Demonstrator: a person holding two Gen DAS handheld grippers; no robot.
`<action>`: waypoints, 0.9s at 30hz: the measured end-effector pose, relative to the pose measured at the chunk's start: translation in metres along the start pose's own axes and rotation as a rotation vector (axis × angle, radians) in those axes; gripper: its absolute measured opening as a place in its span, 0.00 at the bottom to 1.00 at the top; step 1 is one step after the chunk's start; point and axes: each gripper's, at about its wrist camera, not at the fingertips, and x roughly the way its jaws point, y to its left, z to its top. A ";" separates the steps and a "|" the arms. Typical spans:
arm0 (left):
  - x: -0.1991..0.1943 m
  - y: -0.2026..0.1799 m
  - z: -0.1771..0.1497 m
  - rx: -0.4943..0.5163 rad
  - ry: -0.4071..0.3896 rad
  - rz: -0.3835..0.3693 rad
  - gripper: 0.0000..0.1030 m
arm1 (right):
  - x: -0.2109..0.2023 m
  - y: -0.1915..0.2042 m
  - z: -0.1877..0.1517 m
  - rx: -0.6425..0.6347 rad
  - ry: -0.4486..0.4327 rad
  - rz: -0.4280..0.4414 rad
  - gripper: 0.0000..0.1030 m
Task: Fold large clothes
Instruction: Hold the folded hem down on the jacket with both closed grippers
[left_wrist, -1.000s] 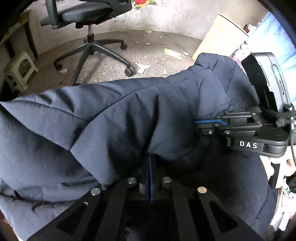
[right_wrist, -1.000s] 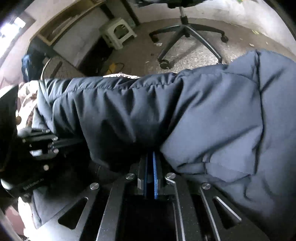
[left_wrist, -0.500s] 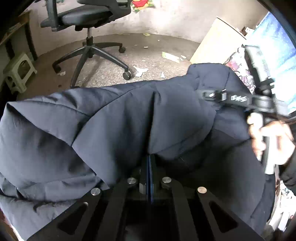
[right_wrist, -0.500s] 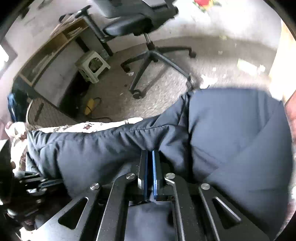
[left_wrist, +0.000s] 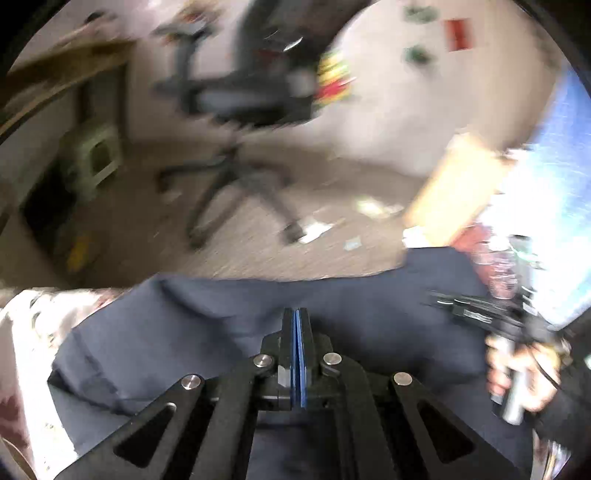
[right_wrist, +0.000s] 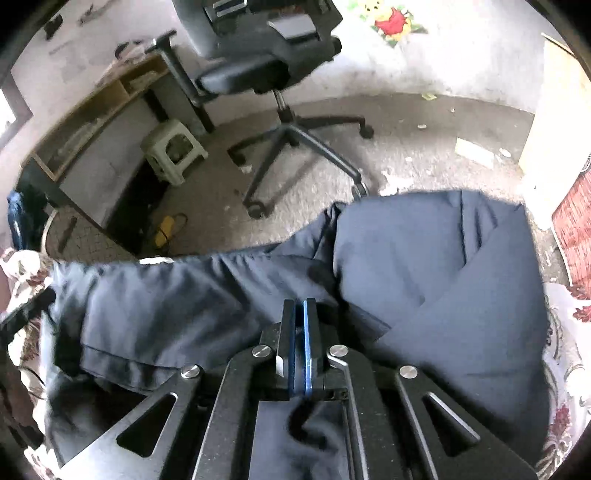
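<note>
A dark navy padded jacket (left_wrist: 258, 332) lies spread on a floral bed cover (right_wrist: 569, 350). In the right wrist view its right part (right_wrist: 443, 277) is folded over the rest. My left gripper (left_wrist: 297, 314) hovers just above the cloth, shut, its tips bare; this view is blurred by motion. My right gripper (right_wrist: 299, 308) is also shut with nothing seen between its tips, over the jacket's middle, and a fold of cloth sits under its frame. In the left wrist view a hand (left_wrist: 517, 369) holds the right gripper (left_wrist: 443, 301) at the jacket's right edge.
Beyond the bed's edge is bare littered floor with a black office chair (right_wrist: 280, 74), a small pale stool (right_wrist: 173, 151) and a wooden desk (right_wrist: 92, 110) to the left. A pale board (right_wrist: 554, 110) leans against the wall on the right.
Both grippers had jacket cloth draped over their shut fingers; now the cloth lies flat below and both sets of tips are bare. The left gripper has risen and tilted up.
</note>
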 end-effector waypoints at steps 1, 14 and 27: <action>0.013 0.007 0.000 -0.016 0.057 0.030 0.03 | 0.002 0.004 -0.002 -0.017 -0.007 -0.018 0.02; -0.005 -0.045 0.010 0.147 -0.020 -0.192 0.03 | -0.038 0.040 -0.005 -0.071 -0.017 0.222 0.05; 0.070 -0.052 -0.027 0.177 0.219 -0.121 0.03 | -0.002 0.041 -0.044 -0.137 0.006 0.087 0.00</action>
